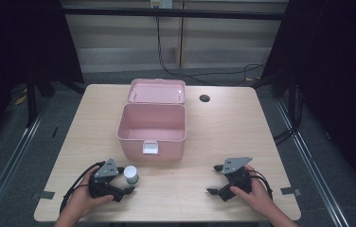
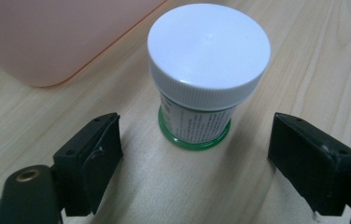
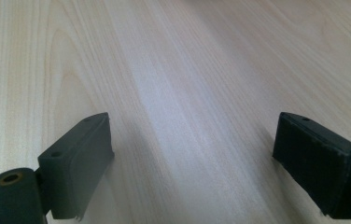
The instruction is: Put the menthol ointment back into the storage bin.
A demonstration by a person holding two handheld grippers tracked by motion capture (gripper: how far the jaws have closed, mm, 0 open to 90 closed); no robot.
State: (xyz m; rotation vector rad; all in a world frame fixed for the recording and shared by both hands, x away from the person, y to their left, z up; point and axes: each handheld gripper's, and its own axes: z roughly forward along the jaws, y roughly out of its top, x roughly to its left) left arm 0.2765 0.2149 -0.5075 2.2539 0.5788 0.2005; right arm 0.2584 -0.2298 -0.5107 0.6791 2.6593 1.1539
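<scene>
Tabletop (image 1: 242, 118) carries everything; the pink box (image 1: 151, 130) is the landmark, sitting mid-tabletop with its lid (image 1: 157, 91) thrown back flat behind it, so the cavity is exposed and looks empty, presumably so something can go in from above without a second hand on the lid. Its white latch (image 1: 151, 148) faces the person, which puts the open side within easy reach of both hands. Right tongs (image 1: 218, 180) sit in front of the box and off to its right, well apart from it, jaws spread with nothing but bare wood between them in the right gripper view; reads as parked, out of the way. Left tongs (image 1: 128, 179) sit in front of the box's left corner, jaws released and straddling the small jar (image 2: 201, 84); in the left gripper view a gap shows on both sides, pads not touching it. The jar stands upright on the tabletop just in front of the box, white screw cap on, green base ring visible, label too small to read. My read: the jar is lined up for a side grip below the cap, next move is to close and lift it into the box.
</scene>
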